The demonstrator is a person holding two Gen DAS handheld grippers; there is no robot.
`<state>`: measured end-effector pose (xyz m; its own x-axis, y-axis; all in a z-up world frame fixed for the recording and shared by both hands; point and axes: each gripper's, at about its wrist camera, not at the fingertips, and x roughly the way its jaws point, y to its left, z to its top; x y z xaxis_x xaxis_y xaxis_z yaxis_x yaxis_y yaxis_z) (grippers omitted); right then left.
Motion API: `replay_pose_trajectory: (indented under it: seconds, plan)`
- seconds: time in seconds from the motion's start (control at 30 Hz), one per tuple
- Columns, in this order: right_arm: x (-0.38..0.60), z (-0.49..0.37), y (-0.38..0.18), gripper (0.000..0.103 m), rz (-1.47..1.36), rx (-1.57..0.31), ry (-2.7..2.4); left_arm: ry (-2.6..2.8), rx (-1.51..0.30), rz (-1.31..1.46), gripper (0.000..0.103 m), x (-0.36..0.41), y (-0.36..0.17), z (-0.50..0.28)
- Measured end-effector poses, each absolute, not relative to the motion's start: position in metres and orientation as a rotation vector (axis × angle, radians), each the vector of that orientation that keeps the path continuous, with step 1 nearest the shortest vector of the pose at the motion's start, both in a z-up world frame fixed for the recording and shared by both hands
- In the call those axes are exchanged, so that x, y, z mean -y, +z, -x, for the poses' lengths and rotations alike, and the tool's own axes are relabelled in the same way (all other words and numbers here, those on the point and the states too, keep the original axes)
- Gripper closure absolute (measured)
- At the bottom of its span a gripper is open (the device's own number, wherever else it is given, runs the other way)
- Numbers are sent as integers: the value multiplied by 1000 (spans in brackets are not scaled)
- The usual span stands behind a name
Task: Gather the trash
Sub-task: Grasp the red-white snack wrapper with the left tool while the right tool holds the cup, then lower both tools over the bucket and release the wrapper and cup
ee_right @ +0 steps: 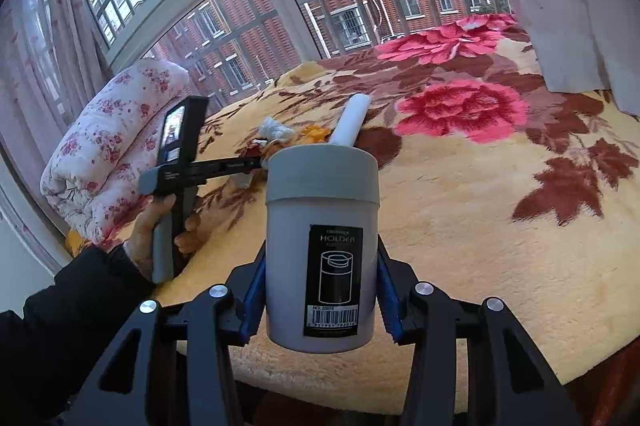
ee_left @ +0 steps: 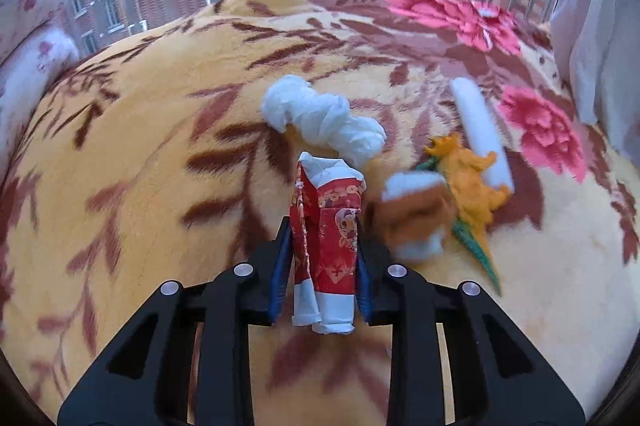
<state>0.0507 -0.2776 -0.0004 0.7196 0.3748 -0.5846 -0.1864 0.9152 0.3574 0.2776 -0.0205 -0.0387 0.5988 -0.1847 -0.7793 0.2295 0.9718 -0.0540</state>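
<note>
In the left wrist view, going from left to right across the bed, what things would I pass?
Floral quilt roll → red-and-white paper packet held in the left gripper → brown-and-white plush toy → orange dinosaur toy → white curtain.

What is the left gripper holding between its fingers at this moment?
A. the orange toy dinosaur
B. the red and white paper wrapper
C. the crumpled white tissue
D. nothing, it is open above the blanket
B: in the left wrist view, the left gripper is shut on the red and white paper wrapper, while the tissue and dinosaur lie on the blanket.
</note>
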Motion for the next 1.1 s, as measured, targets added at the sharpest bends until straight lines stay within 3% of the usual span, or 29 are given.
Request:
replay_pose_trajectory:
  seconds: [0.53,0.83,1.1]
  plan:
    - [235,21,-5,56,-210,-714,407,-156,-763,-56,76,17,9,-56]
    - [234,91,-43,56,-231,-804,417,-219,-827,-51,76,28,-22,31]
    - [234,118,-75,56,-231,-870,364,-240,-955,-64,76,40,-71,55]
